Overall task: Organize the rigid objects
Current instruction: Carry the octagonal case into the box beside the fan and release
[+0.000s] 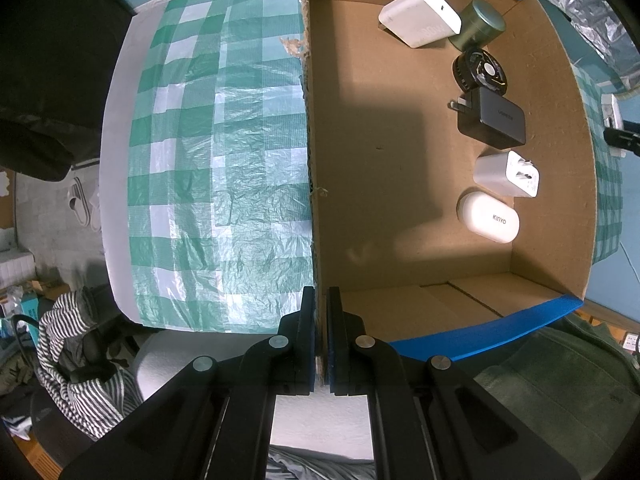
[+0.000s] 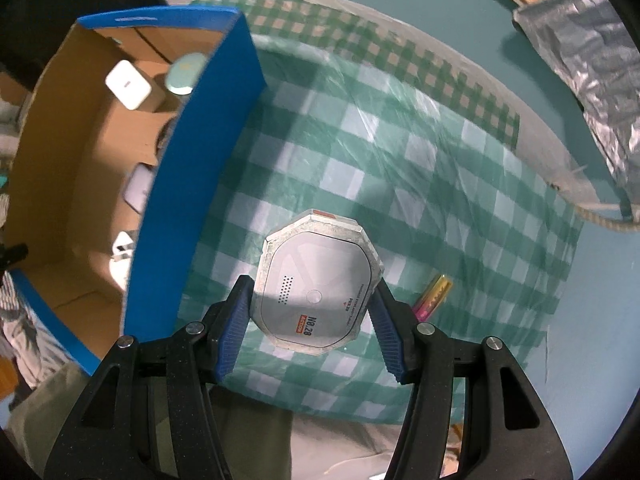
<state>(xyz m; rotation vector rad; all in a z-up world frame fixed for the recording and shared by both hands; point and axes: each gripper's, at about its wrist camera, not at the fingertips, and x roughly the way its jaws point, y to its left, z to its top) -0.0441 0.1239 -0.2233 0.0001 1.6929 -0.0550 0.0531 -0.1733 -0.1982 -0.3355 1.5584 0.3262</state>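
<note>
Pinching one cardboard box (image 1: 420, 168) wall in left gripper (image 1: 321, 332), clamping one octagonal grey device (image 2: 318, 280) in right gripper (image 2: 310, 328), six smooth gadgets upper right of box.

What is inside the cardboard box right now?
Inside the cardboard box: white power bank, green tin, black round fan, black charger, white plug, white case. Nothing visibly hidden.
</note>
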